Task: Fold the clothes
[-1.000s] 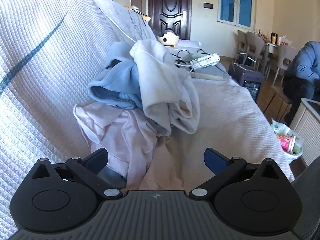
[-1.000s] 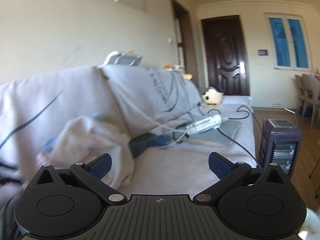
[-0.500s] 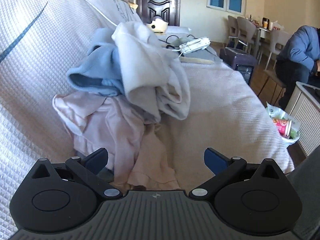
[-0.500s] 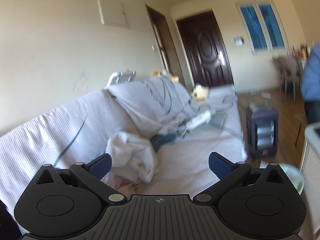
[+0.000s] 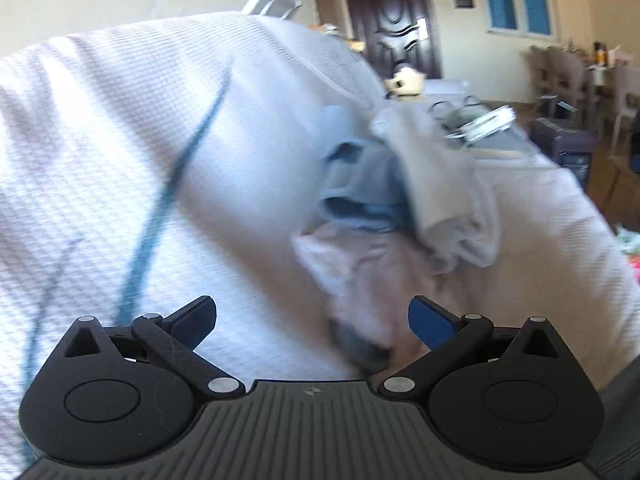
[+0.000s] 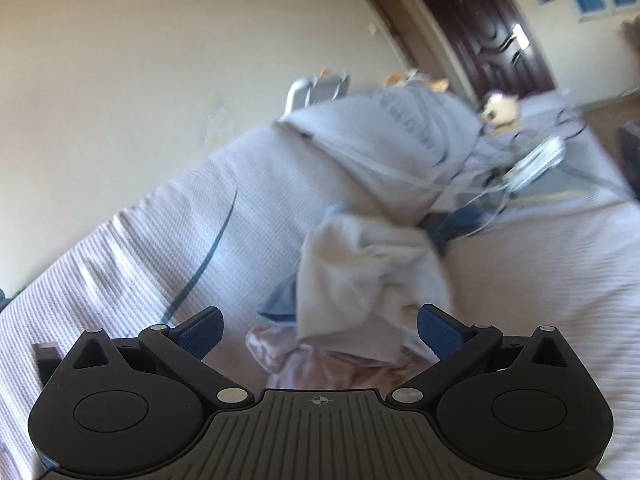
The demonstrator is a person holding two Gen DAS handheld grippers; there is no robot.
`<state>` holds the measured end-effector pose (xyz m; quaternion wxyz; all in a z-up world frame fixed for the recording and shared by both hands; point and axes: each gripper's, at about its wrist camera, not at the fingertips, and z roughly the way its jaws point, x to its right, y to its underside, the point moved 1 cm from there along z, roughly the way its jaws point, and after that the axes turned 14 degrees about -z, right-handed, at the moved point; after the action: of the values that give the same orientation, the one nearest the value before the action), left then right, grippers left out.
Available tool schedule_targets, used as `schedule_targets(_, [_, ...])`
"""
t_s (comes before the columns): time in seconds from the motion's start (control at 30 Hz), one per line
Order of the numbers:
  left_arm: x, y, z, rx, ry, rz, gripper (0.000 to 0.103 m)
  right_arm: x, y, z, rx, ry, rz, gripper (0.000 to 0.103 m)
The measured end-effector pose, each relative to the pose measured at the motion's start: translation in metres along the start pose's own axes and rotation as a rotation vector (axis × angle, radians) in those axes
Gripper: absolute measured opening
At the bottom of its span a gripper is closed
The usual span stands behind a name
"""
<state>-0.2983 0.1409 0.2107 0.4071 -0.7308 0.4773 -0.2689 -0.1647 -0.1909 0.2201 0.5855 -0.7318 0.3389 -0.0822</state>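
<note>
While both views are blurred, a sofa [image 5: 120,140] draped in a white waffle-weave cover with a thin dark blue line is seen filling most of each picture. On its seat, against the backrest, a pile of clothes [image 5: 400,216] is heaped. At the bottom of the pile a pale pink garment [image 5: 360,272] is spread on the seat; a light blue garment [image 5: 360,184] is laid on it towards the backrest, and a cream garment [image 5: 444,200] is draped over the top and down the front. In the right wrist view the same cream garment [image 6: 372,276] is seen on top, with the pink one [image 6: 320,364] showing beneath it.

Further along the seat a white power strip [image 6: 536,160] with tangled cables is laid, and beyond it a small toy [image 6: 500,106] is set before a dark door [image 5: 392,20].

The left gripper [image 5: 312,318] is held over the near seat with its fingers spread wide, and nothing is held between them. The right gripper [image 6: 319,329] is pointed at the pile, its fingers likewise spread wide and empty, with the cream and pink cloth framed between the tips; whether the cloth is touched cannot be told.
</note>
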Motion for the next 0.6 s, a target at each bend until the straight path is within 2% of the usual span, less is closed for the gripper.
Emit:
schedule_targets(0.1, [0.0,-0.004,0.003,-0.016,-0.018,0.007,0.103,-0.006,0.0,0.024,-0.019,-0.004,-0.056,0.103])
schedule_targets(0.23, [0.03,-0.004,0.016,-0.027,0.044,0.052,0.103,-0.006,0.012,0.041,-0.049,0.071,-0.18,0.103])
schedule_targets(0.43, [0.085,-0.003,0.052,-0.068,0.174,0.043,0.103,0.022,0.036,0.039,-0.045,0.135,-0.195,0.103])
schedule_targets(0.6, [0.112,-0.005,0.08,-0.078,0.199,0.069,0.103,0.05,0.048,0.032,-0.038,0.144,-0.122,0.103])
